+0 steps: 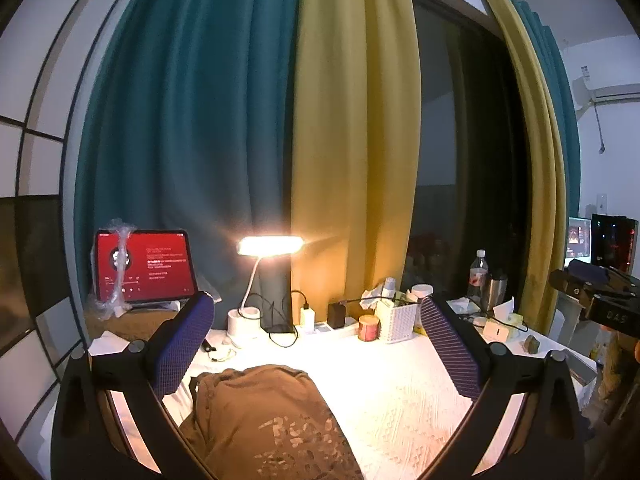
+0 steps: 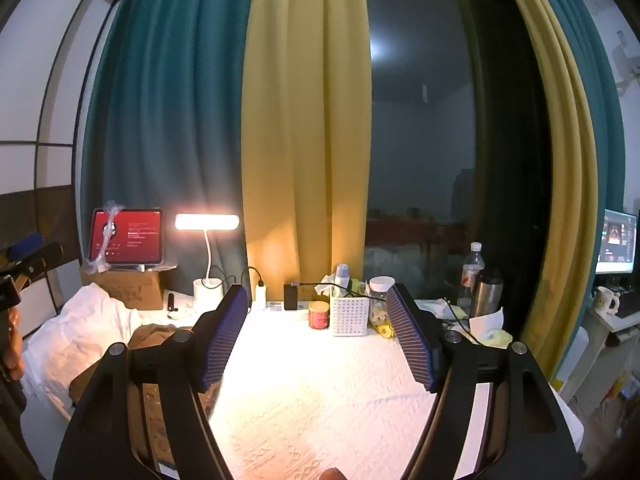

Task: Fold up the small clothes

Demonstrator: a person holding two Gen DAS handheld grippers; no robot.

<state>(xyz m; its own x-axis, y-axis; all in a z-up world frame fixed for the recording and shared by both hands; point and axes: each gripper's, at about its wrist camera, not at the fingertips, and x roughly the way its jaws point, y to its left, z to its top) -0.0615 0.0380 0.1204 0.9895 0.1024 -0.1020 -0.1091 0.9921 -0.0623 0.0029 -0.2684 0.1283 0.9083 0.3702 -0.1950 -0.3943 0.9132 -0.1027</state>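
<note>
- Left gripper (image 1: pixel 316 344) hangs above the white cloth (image 1: pixel 400 396), jaws spread wide, holding nothing.
- Brown garment (image 1: pixel 264 420) lies bunched right below it, pale print on the fabric too broken to read.
- Right gripper (image 2: pixel 316 336) is wide open too, empty, with the garment off to its left.
- Red tablet (image 1: pixel 144 266) shows text, too small to read.
- Lamp (image 1: pixel 270 246) glows behind.
</note>
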